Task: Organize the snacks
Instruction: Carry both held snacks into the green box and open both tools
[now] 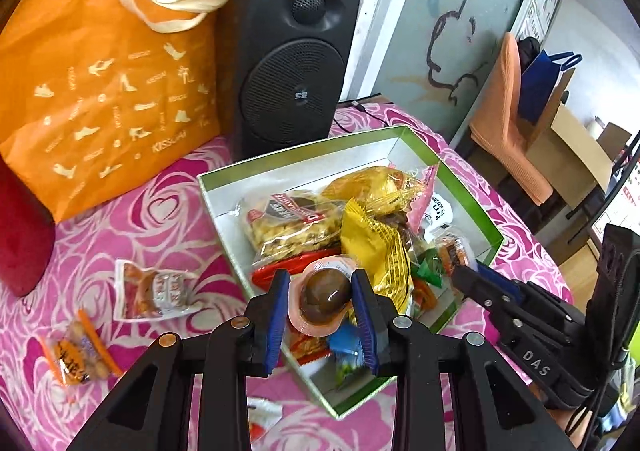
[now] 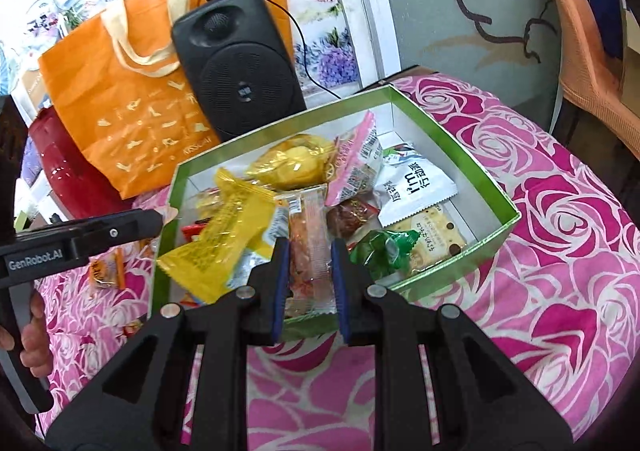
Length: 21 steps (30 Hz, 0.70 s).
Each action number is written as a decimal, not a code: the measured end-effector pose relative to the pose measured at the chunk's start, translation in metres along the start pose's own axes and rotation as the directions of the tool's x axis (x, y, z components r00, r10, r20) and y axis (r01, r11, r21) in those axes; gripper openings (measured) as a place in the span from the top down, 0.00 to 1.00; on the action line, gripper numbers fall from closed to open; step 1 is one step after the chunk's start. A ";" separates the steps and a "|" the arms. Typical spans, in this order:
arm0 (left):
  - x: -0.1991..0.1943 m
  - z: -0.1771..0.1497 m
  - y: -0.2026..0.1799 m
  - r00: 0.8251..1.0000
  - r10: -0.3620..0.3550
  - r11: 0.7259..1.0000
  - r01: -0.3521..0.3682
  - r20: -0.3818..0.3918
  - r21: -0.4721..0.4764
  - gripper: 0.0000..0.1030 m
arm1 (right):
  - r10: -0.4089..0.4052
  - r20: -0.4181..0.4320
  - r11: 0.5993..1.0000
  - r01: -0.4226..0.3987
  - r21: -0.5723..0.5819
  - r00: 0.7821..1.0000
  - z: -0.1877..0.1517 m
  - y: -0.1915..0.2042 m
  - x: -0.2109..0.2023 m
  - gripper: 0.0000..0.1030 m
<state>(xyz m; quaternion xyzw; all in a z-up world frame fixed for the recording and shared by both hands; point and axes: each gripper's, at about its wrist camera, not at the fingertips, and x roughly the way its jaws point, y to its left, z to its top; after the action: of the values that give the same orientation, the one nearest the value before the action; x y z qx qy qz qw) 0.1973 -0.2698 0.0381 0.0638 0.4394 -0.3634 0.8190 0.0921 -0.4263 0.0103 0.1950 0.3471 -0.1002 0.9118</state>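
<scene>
Gripping a long clear snack packet [image 2: 310, 251] lengthwise, right gripper [image 2: 310, 283] points boxward.

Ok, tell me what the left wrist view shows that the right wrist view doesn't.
Left wrist only: the left tool shut on a sealed brown egg cup, and a clear snack pack loose on the pink cloth.
Right wrist only: the right tool shut on a clear orange snack packet, and a white sachet in the box.
Both: the green-rimmed box, orange bag, black speaker.

Glossy plastic snack wrappers [image 2: 224, 235] fill a cardboard box [image 2: 496, 195] on patterned cloth [image 2: 560, 291].
</scene>
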 end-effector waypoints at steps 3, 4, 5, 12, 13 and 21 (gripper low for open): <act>0.003 0.003 -0.001 1.000 0.015 1.000 -0.015 0.017 0.010 0.65 | -0.020 -0.005 0.999 0.020 -0.034 1.000 -0.001 0.001 0.007 0.75; 0.002 0.003 0.000 0.999 0.021 1.000 -0.021 0.030 0.008 0.59 | -0.032 0.000 0.998 0.031 -0.061 1.000 -0.001 0.003 0.008 0.61; 0.002 0.002 0.001 0.999 0.033 0.999 -0.033 0.033 0.002 0.36 | -0.046 0.010 0.995 0.047 -0.092 0.999 -0.002 0.006 0.008 0.46; -0.011 -0.002 0.013 0.987 0.134 0.991 -0.132 0.088 -0.030 0.10 | -0.074 0.015 0.987 0.075 -0.142 0.997 -0.008 0.010 0.008 0.01; -0.012 -0.003 0.016 0.987 0.136 0.990 -0.133 0.087 -0.036 0.10 | -0.079 0.009 0.987 0.079 -0.141 0.997 -0.008 0.010 0.009 0.01; -0.035 -0.013 0.022 0.985 0.130 0.991 -0.124 0.114 -0.051 0.10 | -0.081 0.011 0.984 0.082 -0.157 0.997 -0.010 0.027 -0.006 0.01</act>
<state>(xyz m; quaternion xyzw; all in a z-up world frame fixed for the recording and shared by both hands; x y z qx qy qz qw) 0.1902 -0.2295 0.0523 0.0521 0.3935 -0.3038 0.8661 0.0900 -0.3972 0.0153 0.1079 0.3593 -0.1101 0.9204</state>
